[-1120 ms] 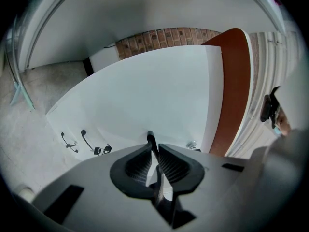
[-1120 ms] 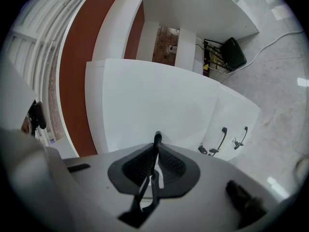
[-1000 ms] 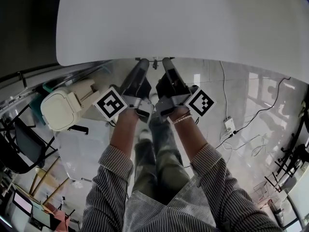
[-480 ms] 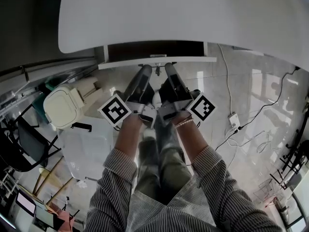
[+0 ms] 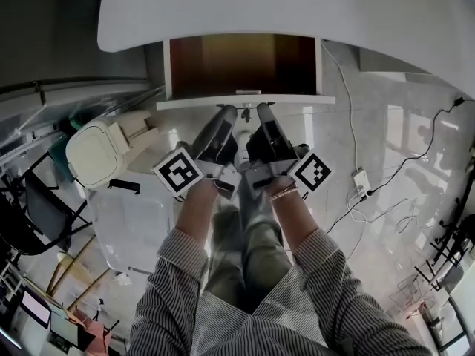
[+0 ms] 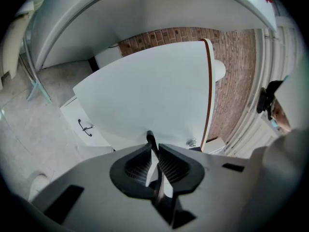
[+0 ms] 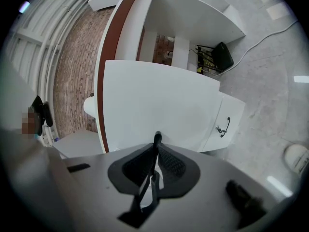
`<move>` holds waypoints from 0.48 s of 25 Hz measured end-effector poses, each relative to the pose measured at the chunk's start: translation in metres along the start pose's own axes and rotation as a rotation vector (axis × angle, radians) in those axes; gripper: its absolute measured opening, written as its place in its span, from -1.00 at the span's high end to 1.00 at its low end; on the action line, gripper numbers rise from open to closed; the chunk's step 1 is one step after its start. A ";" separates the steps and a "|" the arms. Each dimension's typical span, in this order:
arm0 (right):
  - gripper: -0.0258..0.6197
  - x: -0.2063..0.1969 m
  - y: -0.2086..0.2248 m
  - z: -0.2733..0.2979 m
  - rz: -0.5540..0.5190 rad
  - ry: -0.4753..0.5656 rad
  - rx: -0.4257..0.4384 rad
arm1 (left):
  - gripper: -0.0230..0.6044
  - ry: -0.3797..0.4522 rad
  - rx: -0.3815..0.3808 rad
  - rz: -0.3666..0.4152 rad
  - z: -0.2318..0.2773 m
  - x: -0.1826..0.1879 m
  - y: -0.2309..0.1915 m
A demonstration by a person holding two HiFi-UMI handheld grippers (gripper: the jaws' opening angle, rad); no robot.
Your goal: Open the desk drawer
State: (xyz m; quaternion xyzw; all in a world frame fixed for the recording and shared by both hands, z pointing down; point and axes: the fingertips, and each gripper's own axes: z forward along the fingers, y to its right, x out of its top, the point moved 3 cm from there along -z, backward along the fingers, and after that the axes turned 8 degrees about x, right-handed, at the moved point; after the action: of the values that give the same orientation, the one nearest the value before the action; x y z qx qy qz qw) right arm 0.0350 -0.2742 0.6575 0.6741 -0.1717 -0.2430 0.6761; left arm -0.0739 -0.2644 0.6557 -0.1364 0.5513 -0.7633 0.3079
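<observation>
The left gripper [image 5: 228, 112] and the right gripper [image 5: 263, 110] sit side by side, close together. Each one pinches the handle [image 5: 247, 93] between its jaws. The handle is on the front of the drawer [image 5: 241, 65], right ahead of them. The drawer sticks out from under the bench [image 5: 297, 6], and the bench top lies above and beyond it. To the left of the left gripper a bin [image 5: 96, 154] stands on the floor [image 5: 386, 124]. A chair [image 5: 30, 221] is farther left, back toward the person. To the right of the right gripper, well apart from it, a power strip [image 5: 360, 182] lies on the floor. Behind and below both grippers are the person's legs [image 5: 245, 251].
</observation>
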 end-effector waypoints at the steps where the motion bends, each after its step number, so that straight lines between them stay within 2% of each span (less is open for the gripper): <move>1: 0.80 -0.001 0.000 -0.004 0.003 0.004 -0.004 | 0.76 0.003 -0.001 -0.007 -0.002 -0.003 0.000; 12: 0.80 -0.007 0.000 -0.026 -0.025 -0.043 -0.005 | 0.76 -0.010 0.016 -0.003 -0.017 -0.025 -0.005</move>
State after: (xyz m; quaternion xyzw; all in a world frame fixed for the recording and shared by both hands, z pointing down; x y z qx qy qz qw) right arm 0.0438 -0.2486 0.6574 0.6690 -0.1772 -0.2661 0.6710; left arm -0.0655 -0.2350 0.6578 -0.1386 0.5434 -0.7674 0.3108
